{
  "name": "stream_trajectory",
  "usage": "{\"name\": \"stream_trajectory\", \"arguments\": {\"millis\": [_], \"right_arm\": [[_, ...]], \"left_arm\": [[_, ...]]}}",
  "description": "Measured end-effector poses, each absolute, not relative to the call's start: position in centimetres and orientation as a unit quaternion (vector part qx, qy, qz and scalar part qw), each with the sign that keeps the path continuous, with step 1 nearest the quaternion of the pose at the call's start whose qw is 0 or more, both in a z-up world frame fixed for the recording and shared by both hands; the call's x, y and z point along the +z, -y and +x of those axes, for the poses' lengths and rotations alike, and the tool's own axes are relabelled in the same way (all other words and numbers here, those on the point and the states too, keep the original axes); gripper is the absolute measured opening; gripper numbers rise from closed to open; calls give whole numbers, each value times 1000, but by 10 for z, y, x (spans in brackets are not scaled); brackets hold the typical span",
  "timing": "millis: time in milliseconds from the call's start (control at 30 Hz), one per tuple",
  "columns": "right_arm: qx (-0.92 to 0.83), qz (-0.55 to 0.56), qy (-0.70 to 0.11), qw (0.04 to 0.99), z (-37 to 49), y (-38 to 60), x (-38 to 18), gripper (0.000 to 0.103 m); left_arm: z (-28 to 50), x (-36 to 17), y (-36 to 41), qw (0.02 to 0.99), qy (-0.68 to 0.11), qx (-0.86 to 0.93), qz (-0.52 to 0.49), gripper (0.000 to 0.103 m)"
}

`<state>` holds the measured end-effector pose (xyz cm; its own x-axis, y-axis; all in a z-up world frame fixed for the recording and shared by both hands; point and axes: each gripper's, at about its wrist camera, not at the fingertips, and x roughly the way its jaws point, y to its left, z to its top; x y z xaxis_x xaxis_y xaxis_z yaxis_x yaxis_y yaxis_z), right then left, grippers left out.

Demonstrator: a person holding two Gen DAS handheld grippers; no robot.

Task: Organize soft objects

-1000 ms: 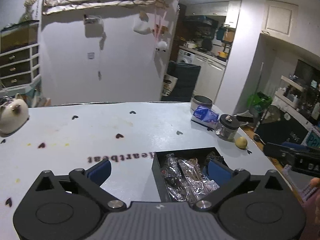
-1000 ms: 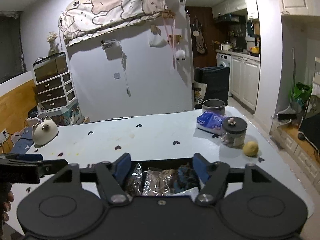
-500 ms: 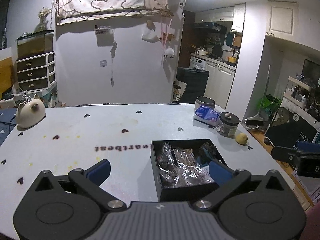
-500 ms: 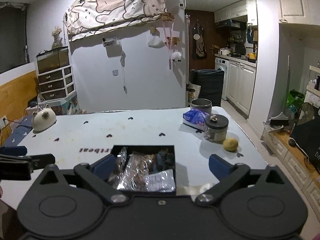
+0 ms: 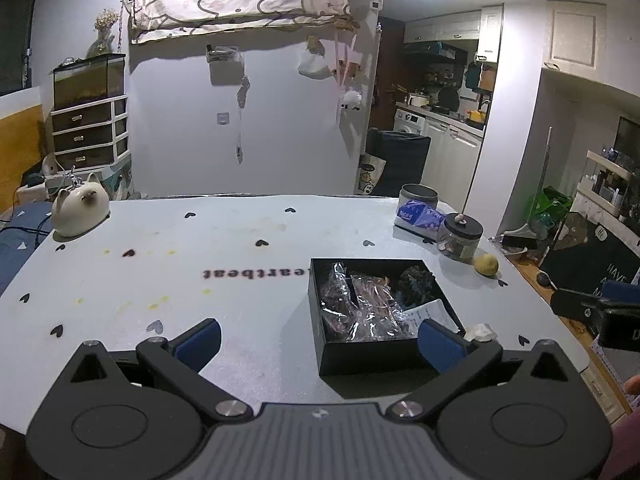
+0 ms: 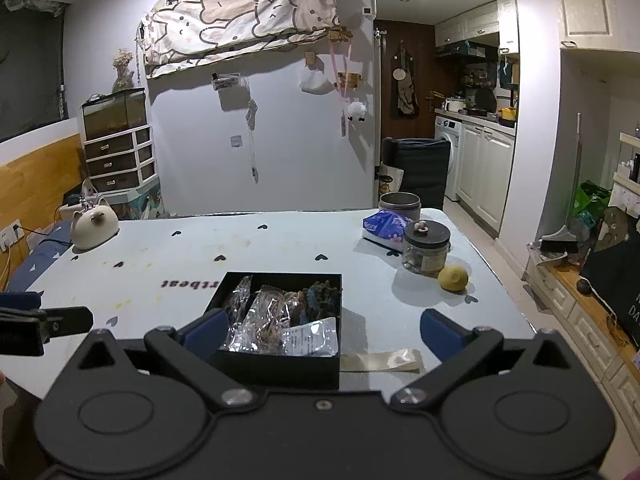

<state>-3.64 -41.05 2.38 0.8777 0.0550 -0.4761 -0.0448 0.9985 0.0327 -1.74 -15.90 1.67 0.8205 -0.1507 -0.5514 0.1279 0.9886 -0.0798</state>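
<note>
A black open box (image 5: 332, 354) stands on the white table near its front edge, also in the right wrist view (image 6: 280, 370). It holds crinkly clear plastic packets (image 5: 360, 304), a dark fuzzy item (image 5: 416, 282) and a white printed sachet (image 6: 310, 336). My left gripper (image 5: 320, 340) is open and empty, just before the box's near left corner. My right gripper (image 6: 320, 330) is open and empty, its fingers either side of the box's near wall, held back from it. Each gripper shows at the edge of the other's view.
On the table (image 5: 160, 280) are a cat-shaped ceramic pot (image 5: 80, 210), a metal tin (image 6: 400, 204), a blue tissue pack (image 6: 384, 226), a black-lidded glass jar (image 6: 426, 246) and a yellow lemon (image 6: 452, 278). A beige strip (image 6: 380, 360) lies right of the box. A small white crumpled bit (image 5: 480, 332) sits by it.
Both grippers have pulled back from the box, toward the table's front edge. The right gripper's fingers have opened wide. The box's contents now lie fully in view.
</note>
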Motion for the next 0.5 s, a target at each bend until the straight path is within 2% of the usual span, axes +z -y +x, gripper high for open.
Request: {"name": "stream_trajectory", "arguments": {"millis": [500], "right_arm": [[38, 4, -243, 969, -42, 407, 27, 103]], "left_arm": [[-28, 17, 159, 956, -285, -60, -24, 103]]}}
